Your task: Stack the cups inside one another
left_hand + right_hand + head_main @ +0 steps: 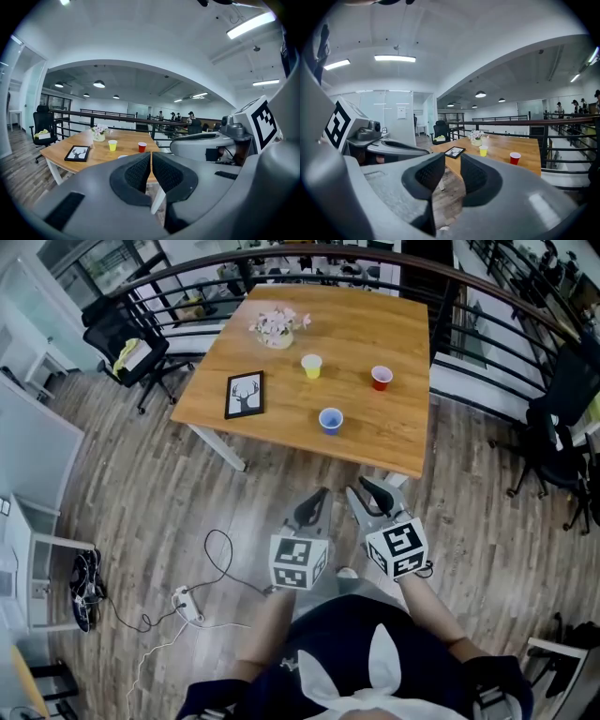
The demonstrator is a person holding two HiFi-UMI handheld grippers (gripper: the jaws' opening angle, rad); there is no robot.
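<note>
Three small cups stand apart on the wooden table: a yellow cup, a red cup and a blue cup nearest the front edge. Both grippers hover side by side over the floor, short of the table. My left gripper is shut, pads nearly touching, holding nothing. My right gripper stands slightly open and empty. The left gripper view shows the yellow cup and red cup; the blue cup's rim peeks above the jaw. From the right gripper view I see the yellow cup and red cup.
A flower pot and a framed deer picture share the table. A black railing curves behind it. Office chairs stand at left and right. A cable with a power strip lies on the wood floor.
</note>
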